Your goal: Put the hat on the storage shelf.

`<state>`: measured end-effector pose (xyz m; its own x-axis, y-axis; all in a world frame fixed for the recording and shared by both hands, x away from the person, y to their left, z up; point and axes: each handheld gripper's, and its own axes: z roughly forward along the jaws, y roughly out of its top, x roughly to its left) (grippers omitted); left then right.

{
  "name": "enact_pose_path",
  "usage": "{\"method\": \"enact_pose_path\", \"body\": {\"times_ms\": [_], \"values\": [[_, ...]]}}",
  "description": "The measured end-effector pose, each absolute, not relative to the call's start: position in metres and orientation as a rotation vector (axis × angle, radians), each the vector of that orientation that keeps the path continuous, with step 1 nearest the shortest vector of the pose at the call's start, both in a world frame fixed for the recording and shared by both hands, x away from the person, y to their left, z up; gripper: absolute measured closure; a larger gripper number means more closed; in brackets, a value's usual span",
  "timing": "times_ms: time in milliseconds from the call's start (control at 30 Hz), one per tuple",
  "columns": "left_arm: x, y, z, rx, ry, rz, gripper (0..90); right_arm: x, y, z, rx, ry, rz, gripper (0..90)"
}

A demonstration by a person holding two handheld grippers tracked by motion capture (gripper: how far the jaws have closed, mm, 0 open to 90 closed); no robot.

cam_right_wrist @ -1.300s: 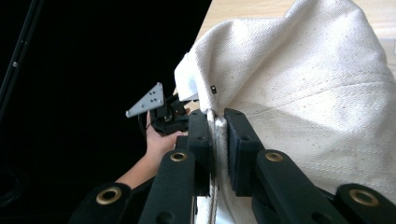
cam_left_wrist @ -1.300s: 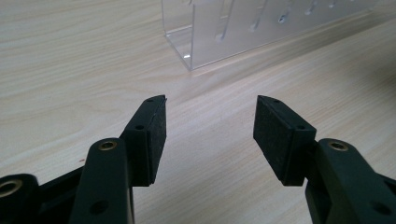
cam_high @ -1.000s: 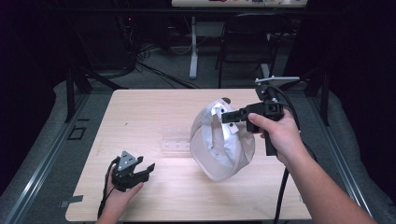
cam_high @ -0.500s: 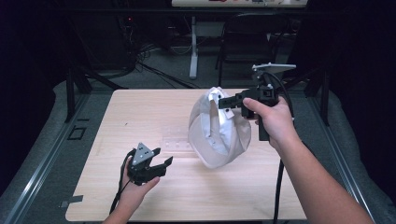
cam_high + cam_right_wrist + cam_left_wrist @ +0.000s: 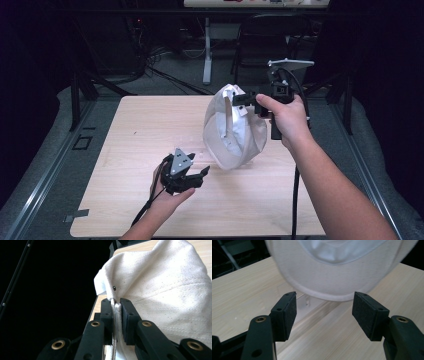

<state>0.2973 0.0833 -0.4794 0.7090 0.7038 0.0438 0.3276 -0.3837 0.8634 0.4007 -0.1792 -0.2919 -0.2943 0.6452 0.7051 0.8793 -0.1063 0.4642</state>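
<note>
A white cloth hat point(image 5: 232, 132) hangs over the middle of the wooden table point(image 5: 125, 135), its lower edge close to the tabletop. My right gripper point(image 5: 241, 99) is shut on its upper rim; in the right gripper view the jaws point(image 5: 116, 307) pinch a fold of the white cloth point(image 5: 162, 290). My left gripper point(image 5: 202, 172) is held low at the front of the table, open and pointing at the hat's bottom. In the left gripper view the open pads point(image 5: 287, 312) frame the hat's rounded underside point(image 5: 332, 277) with nothing between them.
A small clear plastic piece point(image 5: 305, 302) lies flat on the table just under the hat. Dark floor, cables and chair legs point(image 5: 207, 55) lie beyond the far edge. Bare wood stretches across the table's left half.
My left gripper has moved right and forward, toward the hat's underside. The right gripper has carried the hat a little higher and farther back.
</note>
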Motion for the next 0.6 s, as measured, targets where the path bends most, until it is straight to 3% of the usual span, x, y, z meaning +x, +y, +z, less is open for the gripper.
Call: {"method": "enact_pose_path", "body": {"times_ms": [433,600], "values": [[0.300,0.037,-0.491,2.044,0.726,0.485,35.6,0.410,-0.165,-0.287,-1.697,-1.892,-1.390,81.6],[0.302,0.031,-0.489,2.044,0.748,0.542,38.8,0.411,-0.158,-0.289,-1.688,-1.900,-1.382,81.6]]}}
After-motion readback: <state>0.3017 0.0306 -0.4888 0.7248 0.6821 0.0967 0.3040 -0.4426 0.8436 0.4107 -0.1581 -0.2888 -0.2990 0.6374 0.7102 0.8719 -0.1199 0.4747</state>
